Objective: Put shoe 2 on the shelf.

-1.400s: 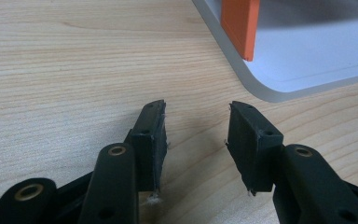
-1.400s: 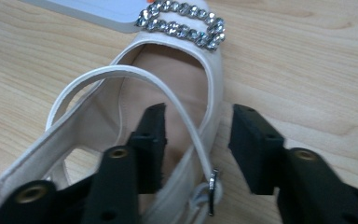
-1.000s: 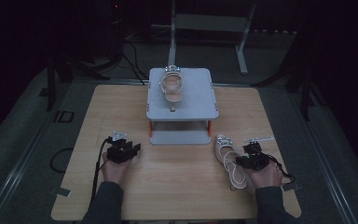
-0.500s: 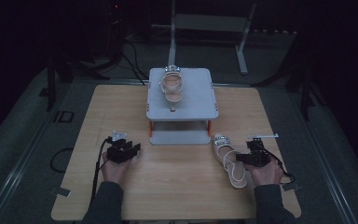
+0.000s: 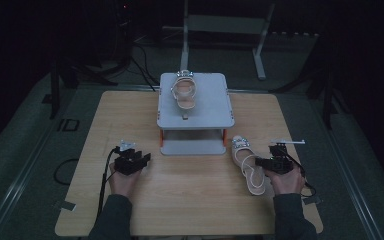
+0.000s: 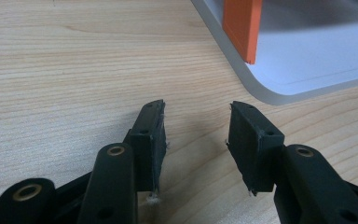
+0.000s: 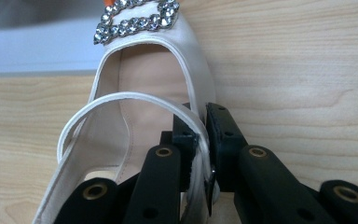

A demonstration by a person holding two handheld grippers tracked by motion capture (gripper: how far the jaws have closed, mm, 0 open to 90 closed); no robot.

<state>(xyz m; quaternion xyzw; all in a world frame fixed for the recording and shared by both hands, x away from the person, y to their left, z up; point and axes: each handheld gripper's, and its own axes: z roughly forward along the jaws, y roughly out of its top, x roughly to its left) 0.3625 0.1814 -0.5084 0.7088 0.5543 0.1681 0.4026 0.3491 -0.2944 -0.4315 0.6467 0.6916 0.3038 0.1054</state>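
Note:
A white sandal (image 5: 247, 164) with a rhinestone buckle lies on the wooden table at the right, toe pointing to the grey stand. My right gripper (image 5: 269, 162) is shut on that sandal's (image 7: 158, 79) right side edge, the strap pinched between the pads (image 7: 186, 140). A second white sandal (image 5: 184, 91) rests on top of the grey stand (image 5: 215, 107). My left gripper (image 5: 139, 159) sits low over the table at the left, open, with nothing between its fingertips (image 6: 151, 128). The stand's orange leg (image 6: 242, 28) and grey base (image 6: 307, 70) lie just ahead of it.
The grey stand has orange legs and a lower base plate (image 5: 192, 147) near the table's middle back. Cables trail from both grippers. A dark floor and a metal frame (image 5: 225, 25) lie beyond the wooden table (image 5: 190, 200).
The right gripper and the sandal in it have shifted slightly back toward the person. The left gripper has barely moved.

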